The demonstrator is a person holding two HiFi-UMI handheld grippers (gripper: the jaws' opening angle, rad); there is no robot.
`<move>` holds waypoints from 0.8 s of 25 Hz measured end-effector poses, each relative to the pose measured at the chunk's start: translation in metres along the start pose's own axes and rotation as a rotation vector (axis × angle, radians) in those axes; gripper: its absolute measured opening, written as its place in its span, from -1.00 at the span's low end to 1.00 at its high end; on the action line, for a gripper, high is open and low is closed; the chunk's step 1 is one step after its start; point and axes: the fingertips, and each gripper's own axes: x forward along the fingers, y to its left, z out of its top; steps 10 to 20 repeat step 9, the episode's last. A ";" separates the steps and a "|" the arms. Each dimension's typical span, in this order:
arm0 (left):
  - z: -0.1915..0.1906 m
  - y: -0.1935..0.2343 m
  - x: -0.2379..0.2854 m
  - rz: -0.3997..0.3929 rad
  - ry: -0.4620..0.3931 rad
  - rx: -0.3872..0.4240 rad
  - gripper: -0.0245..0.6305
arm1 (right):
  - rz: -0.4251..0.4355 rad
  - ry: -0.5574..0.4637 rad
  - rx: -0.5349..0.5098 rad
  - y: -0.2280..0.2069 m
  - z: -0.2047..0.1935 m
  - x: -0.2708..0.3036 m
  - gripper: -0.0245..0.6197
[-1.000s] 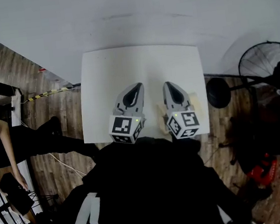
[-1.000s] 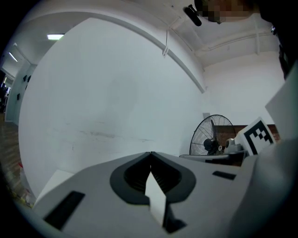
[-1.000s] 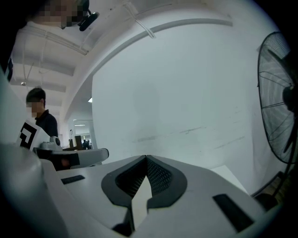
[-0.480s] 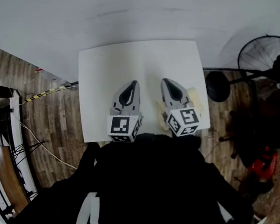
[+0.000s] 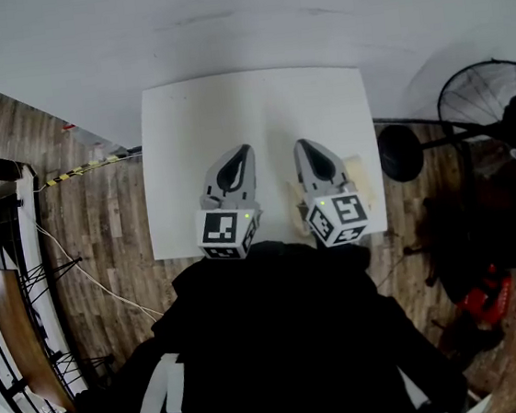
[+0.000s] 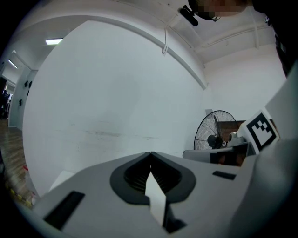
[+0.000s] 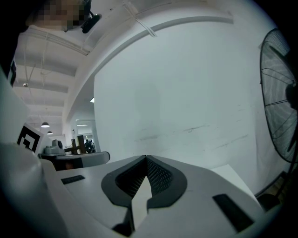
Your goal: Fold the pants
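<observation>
Wooden floor (image 5: 102, 219) surrounded a white table (image 5: 248, 119), with a fan (image 5: 492, 109) at its right. Over the table's near edge hovered the left gripper (image 5: 247, 147) and right gripper (image 5: 296, 144), both closed on nothing. Beige fabric (image 5: 359, 180), possibly the pants, showed beneath the right one.

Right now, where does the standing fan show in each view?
Head view: fan at the right, on the floor beside the table.
Left gripper view: fan right of centre, against the white wall.
Right gripper view: fan cut off by the right edge.
Shared landmark: the white wall.
</observation>
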 end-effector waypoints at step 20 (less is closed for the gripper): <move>-0.001 0.002 -0.001 0.004 0.000 0.000 -0.91 | -0.007 0.006 0.009 -0.001 -0.001 -0.001 -0.91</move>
